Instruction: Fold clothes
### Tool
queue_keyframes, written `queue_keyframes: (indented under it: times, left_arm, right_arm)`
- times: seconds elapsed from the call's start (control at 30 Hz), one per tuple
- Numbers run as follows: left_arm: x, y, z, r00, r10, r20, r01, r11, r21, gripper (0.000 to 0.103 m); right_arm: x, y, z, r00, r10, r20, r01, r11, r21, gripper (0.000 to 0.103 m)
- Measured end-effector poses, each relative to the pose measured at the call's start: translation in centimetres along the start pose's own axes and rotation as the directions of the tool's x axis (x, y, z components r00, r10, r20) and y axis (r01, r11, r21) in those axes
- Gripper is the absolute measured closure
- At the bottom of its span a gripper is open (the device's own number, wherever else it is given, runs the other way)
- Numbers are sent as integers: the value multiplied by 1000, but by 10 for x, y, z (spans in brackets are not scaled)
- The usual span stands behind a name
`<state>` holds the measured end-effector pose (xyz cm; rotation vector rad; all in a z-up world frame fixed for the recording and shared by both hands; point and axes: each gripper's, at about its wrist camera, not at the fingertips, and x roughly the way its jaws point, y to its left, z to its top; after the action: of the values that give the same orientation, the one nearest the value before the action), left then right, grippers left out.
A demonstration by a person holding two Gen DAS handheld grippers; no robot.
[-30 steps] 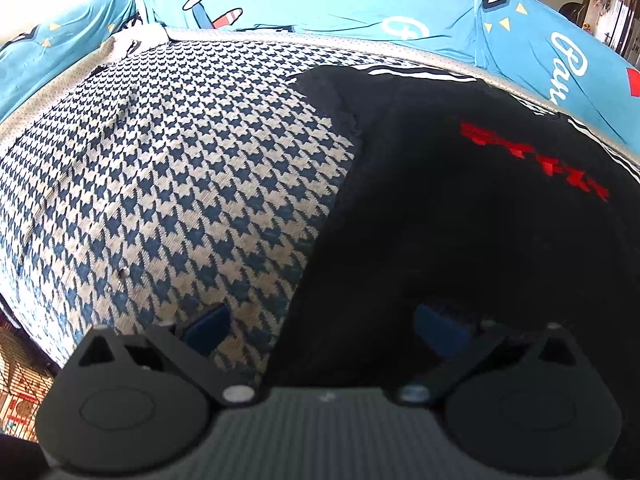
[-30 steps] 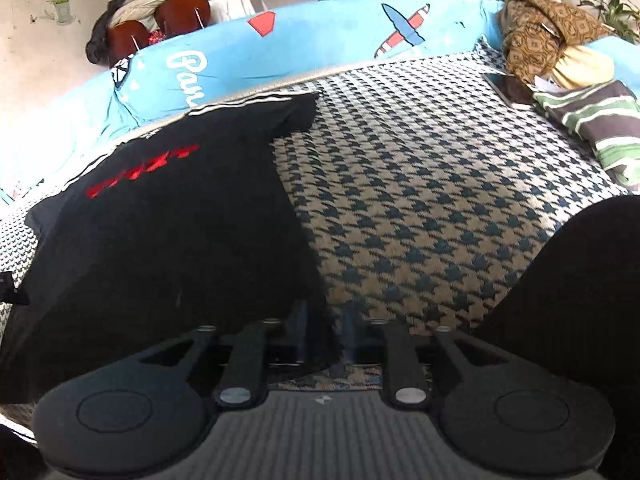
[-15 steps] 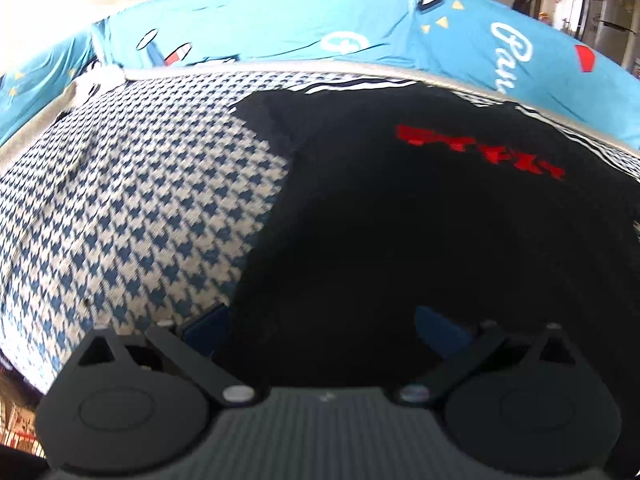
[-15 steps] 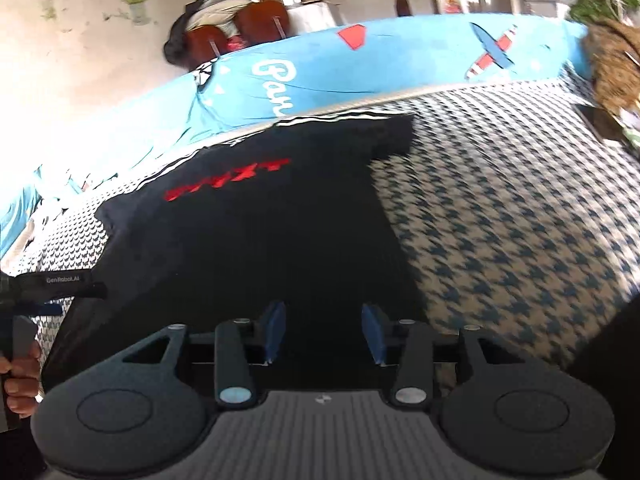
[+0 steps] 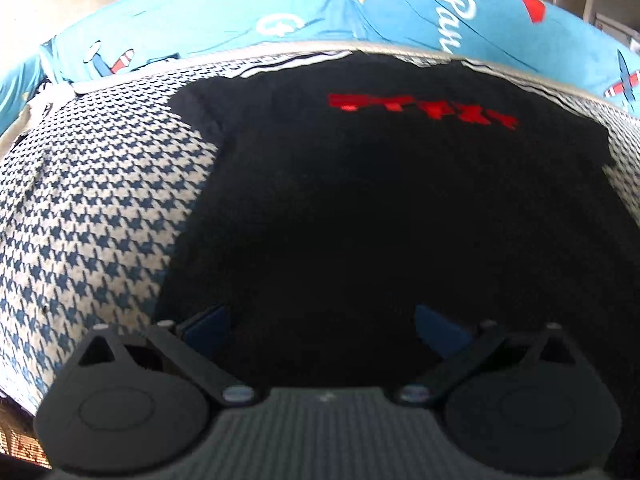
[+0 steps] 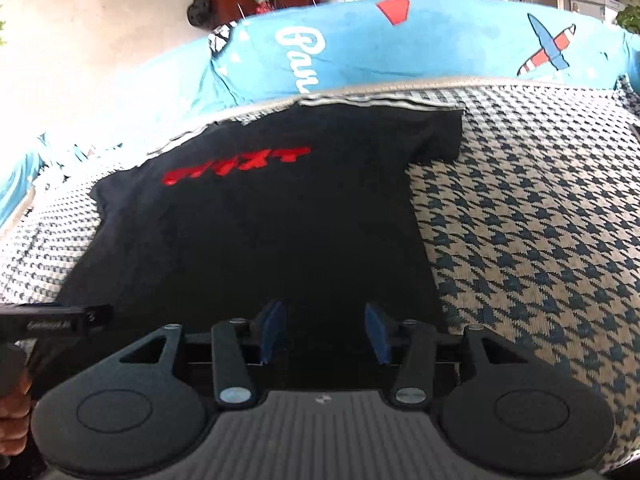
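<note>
Through the left wrist view, I have the black cotton T-shirt with red lettering [image 5: 380, 208] flat on the houndstooth-covered sofa seat [image 5: 92, 216], its hem nearest me, neck toward the blue backrest cover [image 5: 320, 8], and my left gripper [image 5: 322, 324] holds its fingers wide and empty over the hem's left part. In the right wrist view, the right gripper [image 6: 324, 330] has just been opening, fingers moderately apart with nothing between them, above the hem toward its right corner; each hand seems about equally near its own side.
</note>
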<state>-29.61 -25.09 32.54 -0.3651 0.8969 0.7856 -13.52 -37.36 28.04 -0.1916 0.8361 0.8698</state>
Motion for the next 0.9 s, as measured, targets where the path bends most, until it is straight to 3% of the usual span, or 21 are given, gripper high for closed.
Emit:
queue_keyframes:
  times: [0.23,0.4,0.77,0.9]
  left_arm:
    - [-3,-7,-8,1000,-4,-18,4,1000,29,0]
    - [-7,-10,-11,999,-21,-36,23,998,55,0]
    - [-4,-4,19,999,-50,-15,49,998,-39,0]
    - [-1,-10,30,999,-34,5,33,999,9,0]
  right_arm:
    - [13,-12,15,996,-87,-28,85,995,-55,56]
    - [15,-27,33,999,-19,-43,19,1000,-9,55]
    - [28,-51,72,999,33,17,-34,997,65,54]
    - [35,-61,83,999,27,33,-30,994,107,52]
